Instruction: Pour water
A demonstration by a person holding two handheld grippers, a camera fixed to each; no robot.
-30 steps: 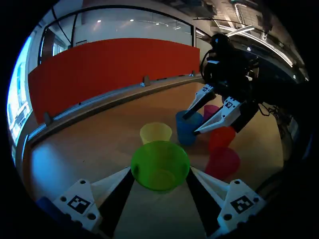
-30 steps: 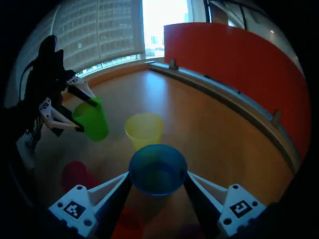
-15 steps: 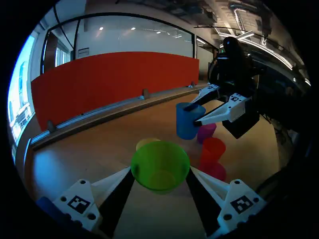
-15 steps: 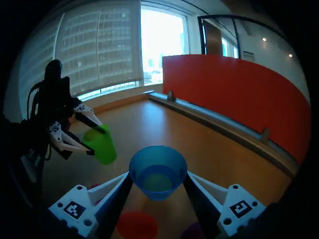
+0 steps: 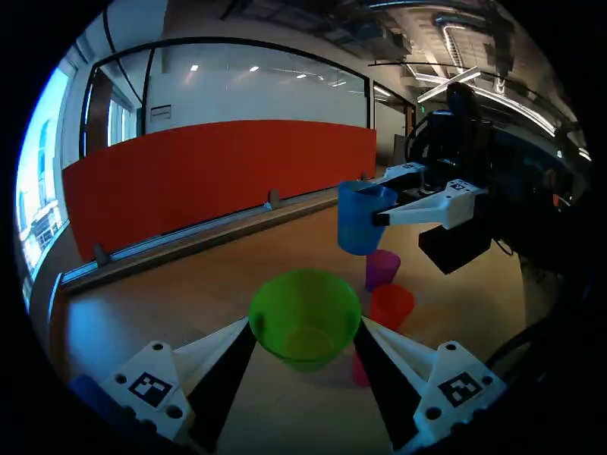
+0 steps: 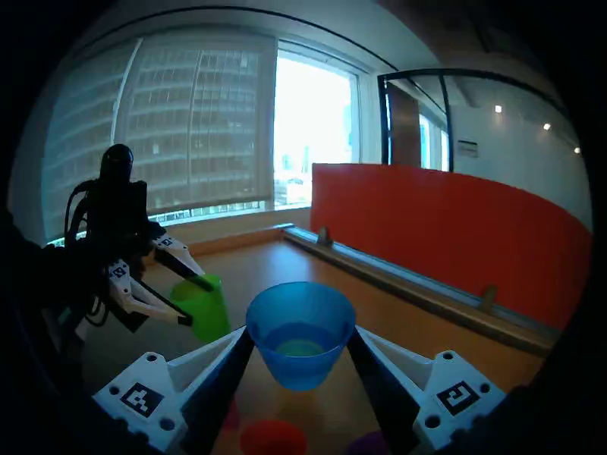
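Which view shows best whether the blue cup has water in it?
The right gripper view: it looks down into the blue cup, and liquid shows at the bottom. The left gripper view shows the same cup from the side, farther off, clamped in the right gripper; its contents cannot be told there.

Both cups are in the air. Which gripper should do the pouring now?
Right, likely: the right gripper holds the blue cup with water visible inside, while the left gripper holds the green cup roughly upright, ready to receive.
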